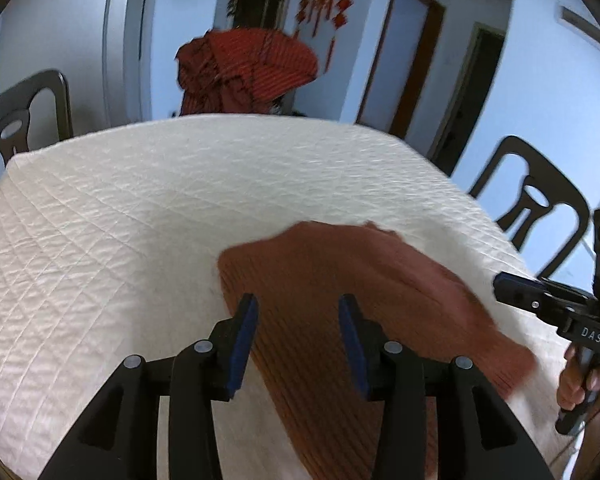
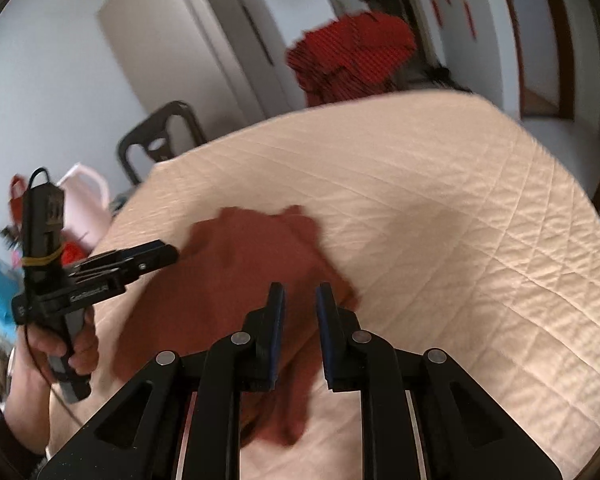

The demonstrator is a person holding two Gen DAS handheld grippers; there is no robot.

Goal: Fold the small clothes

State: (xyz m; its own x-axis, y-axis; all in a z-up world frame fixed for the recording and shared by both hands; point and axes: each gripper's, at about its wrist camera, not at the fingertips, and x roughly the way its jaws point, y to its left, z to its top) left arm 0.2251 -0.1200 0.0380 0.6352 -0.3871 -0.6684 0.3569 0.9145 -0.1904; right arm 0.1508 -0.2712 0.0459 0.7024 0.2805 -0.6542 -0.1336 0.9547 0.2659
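A small rust-orange ribbed knit garment [image 1: 340, 280] lies flat on the white quilted table cover [image 1: 140, 208]. My left gripper [image 1: 298, 320] is open just above the garment's near left part, holding nothing. The right gripper's fingers [image 1: 516, 286] show at the right edge, beside the garment's right side. In the right wrist view the garment [image 2: 228, 272] lies below my right gripper [image 2: 300, 304], whose jaws stand apart with a narrow gap and hold nothing. The left gripper [image 2: 156, 256] shows there at the garment's left edge.
A pile of red striped clothes [image 1: 248, 68] sits beyond the table's far edge. Dark chairs stand at the left [image 1: 24, 112] and right [image 1: 540, 208]. Bags and clutter [image 2: 80, 200] lie left of the table in the right wrist view.
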